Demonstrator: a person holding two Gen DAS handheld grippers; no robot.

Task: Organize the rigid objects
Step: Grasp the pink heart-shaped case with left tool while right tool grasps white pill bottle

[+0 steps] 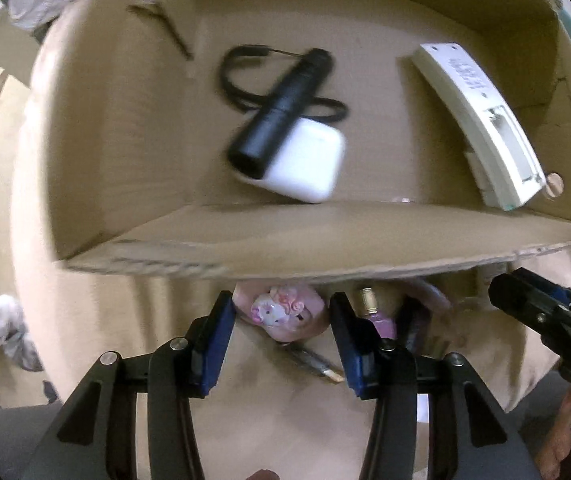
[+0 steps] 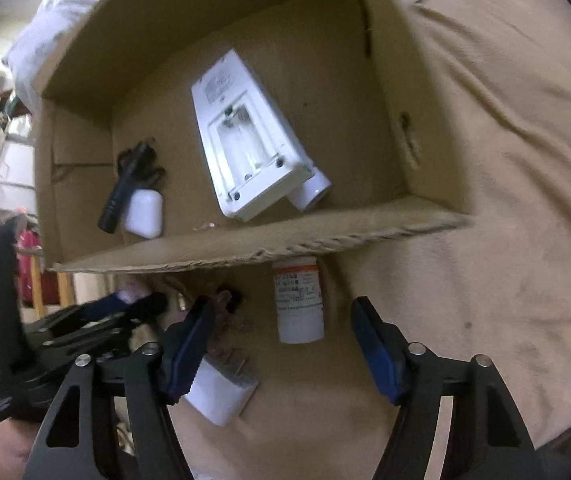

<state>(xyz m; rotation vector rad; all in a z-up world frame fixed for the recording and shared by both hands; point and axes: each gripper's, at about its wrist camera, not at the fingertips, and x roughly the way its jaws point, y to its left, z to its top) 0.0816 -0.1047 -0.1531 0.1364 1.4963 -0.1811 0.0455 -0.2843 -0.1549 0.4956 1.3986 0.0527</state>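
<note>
Straddling the pink case [image 1: 285, 314] just outside the cardboard box's [image 1: 325, 240] near wall, the left gripper [image 1: 281, 340] has its jaws wide; closing squarely should grip it. Right gripper [image 2: 281, 344], jaws wide, faces the pill bottle [image 2: 299, 302]. Inside the box: black flashlight [image 1: 281, 108] touching white earbud case [image 1: 305, 164], white remote [image 1: 481, 120].

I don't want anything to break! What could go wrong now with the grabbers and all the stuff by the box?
The left gripper is open around the pink Hello Kitty item, with a purple nail polish bottle close beside its finger; closing could knock that bottle over.

The pill bottle lies just under the cardboard box edge, so the open right gripper might bump the wall while reaching.

The black flashlight leans on the white case; dropped items could hit them.
</note>
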